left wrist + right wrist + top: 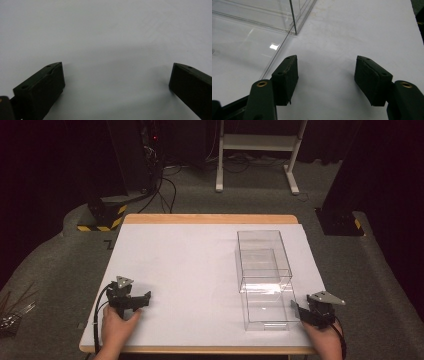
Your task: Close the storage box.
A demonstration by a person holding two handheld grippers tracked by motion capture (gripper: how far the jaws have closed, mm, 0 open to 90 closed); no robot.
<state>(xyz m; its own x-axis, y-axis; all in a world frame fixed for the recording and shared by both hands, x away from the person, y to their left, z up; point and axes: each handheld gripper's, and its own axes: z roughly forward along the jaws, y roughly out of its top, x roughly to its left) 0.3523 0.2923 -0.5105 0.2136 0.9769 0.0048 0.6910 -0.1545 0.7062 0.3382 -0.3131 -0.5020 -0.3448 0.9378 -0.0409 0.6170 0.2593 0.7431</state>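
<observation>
Item: clear box (264, 261), far-right part of white bench (190, 265); a second, lower clear box (267, 312) lies against its near end, just left of the right tool (300, 312).

Risks, judged: transparent walls are hard to read, so a jaw could strike an edge and shove a box instead of gripping it. Smooth plastic may slip in the pads. A one-sided push would skew the pair.

Right tool (326, 72): low at the near-right bench edge, jaws wide apart, empty, box wall beside its left jaw.

Left tool (141, 299): resting near-left, well apart from the boxes, jaws spread wide over bare bench (105, 37), holding nothing.
</observation>
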